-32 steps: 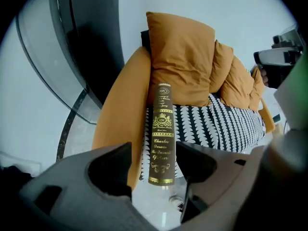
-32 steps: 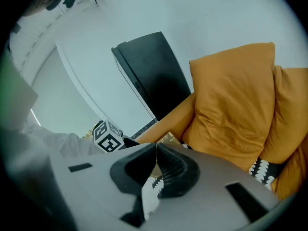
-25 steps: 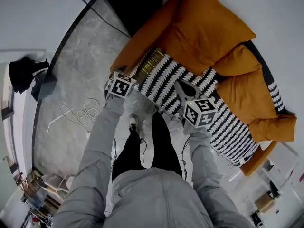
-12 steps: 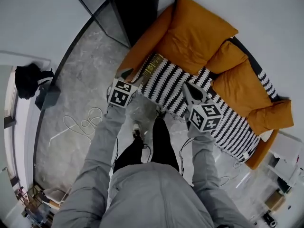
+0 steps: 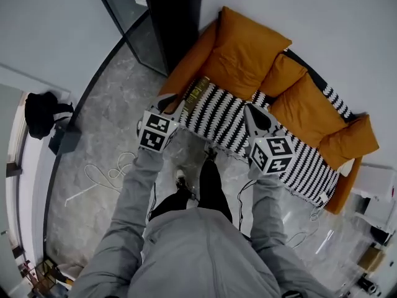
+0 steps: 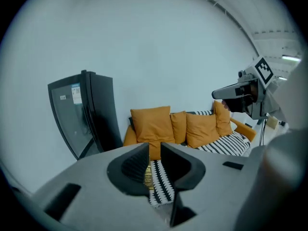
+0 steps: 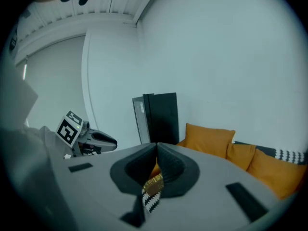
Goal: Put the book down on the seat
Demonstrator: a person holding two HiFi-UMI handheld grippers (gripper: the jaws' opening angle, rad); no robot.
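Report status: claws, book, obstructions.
Left claw empty, closing. Right claw shut, empty. Book lying on striped seat, left end. Nothing in the way.

Right gripper (image 7: 156, 152), lower centre: jaws closed tip to tip, nothing gripped. Through the slit beneath the tips, a gold-coloured book (image 7: 153, 183) shows, with black-and-white striped seat cover (image 7: 150, 202) just below it. Left gripper (image 7: 113, 142), centre left: jaws closing, nothing between them. Black cabinet (image 7: 162, 117), centre, against the pale wall. Orange cushions (image 7: 209, 138) to its right.
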